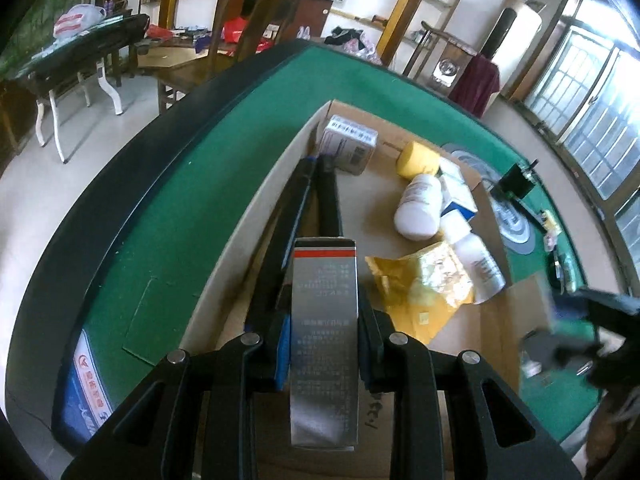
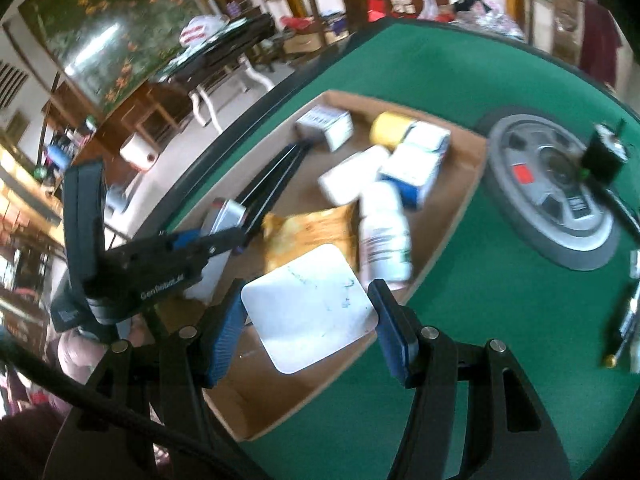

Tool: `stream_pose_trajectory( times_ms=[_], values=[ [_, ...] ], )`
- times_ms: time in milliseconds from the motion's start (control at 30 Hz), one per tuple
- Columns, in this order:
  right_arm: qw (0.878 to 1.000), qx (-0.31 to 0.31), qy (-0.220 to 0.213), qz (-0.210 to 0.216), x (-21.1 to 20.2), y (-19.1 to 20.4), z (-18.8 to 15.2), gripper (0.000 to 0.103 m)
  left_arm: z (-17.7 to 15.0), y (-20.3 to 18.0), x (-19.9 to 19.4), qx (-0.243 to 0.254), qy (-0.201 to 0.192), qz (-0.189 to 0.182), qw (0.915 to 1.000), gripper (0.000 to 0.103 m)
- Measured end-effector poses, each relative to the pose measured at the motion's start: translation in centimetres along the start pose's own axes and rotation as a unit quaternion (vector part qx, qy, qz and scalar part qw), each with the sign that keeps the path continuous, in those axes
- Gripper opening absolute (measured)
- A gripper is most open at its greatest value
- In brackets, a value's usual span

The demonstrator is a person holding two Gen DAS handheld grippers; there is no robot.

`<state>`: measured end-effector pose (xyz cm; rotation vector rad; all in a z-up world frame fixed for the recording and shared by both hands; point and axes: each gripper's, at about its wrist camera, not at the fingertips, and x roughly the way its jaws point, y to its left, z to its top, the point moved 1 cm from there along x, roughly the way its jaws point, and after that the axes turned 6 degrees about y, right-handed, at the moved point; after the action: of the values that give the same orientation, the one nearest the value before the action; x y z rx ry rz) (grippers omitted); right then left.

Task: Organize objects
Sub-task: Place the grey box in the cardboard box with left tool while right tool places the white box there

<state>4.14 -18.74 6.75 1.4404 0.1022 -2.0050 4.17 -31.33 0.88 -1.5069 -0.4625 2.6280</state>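
Note:
My left gripper [image 1: 324, 344] is shut on a tall silver box with a red stripe [image 1: 325, 320] and holds it over the left side of an open cardboard box [image 1: 248, 216]. It also shows in the right wrist view [image 2: 216, 240]. My right gripper [image 2: 310, 322] is shut on a white rounded-square object [image 2: 310, 308] above the cardboard box's near end [image 2: 280, 392]. Inside lie white bottles [image 1: 418, 206], a yellow pouch [image 1: 424, 288], a yellow roll [image 1: 416, 158], white cartons [image 1: 348, 142] and a long black object [image 1: 312, 200].
The cardboard box sits on a green felt table [image 1: 160, 220]. A grey round disc [image 2: 552, 192] and a small black device [image 2: 604, 156] lie on the felt to the right. Small items lie at the right edge [image 2: 624, 320]. Chairs and tables stand beyond.

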Motion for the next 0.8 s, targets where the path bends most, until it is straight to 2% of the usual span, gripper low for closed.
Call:
stream_pose_trajectory(
  times_ms=[100,233,333,567,800],
  values=[
    [1.000,-0.019,0.016,-0.008,1.3,1.3,-0.3,0.060,-0.3,-0.5,-0.9,0.009,-0.002,-0.027,0.9996,0.023],
    [0.998,-0.052,0.039,-0.025,3.2,2.7,-0.6,0.060,-0.6,-1.5,-0.3,0.027,0.030,-0.068,0.9969,0.023],
    [0.994,-0.080,0.052,-0.049,4.4,3.6,-1.0,0.060,-0.7,-1.7,1.1,0.030,0.054,-0.060,0.9963,0.023],
    [0.983,-0.118,0.064,-0.126,6.6,3.4,-0.1,0.060,-1.2,-1.5,0.8,0.024,0.043,-0.068,0.9965,0.023],
    [0.983,-0.115,0.045,-0.133,7.4,2.4,2.1,0.060,-1.2,-0.7,0.6,0.007,0.037,-0.079,0.9962,0.023]
  ],
)
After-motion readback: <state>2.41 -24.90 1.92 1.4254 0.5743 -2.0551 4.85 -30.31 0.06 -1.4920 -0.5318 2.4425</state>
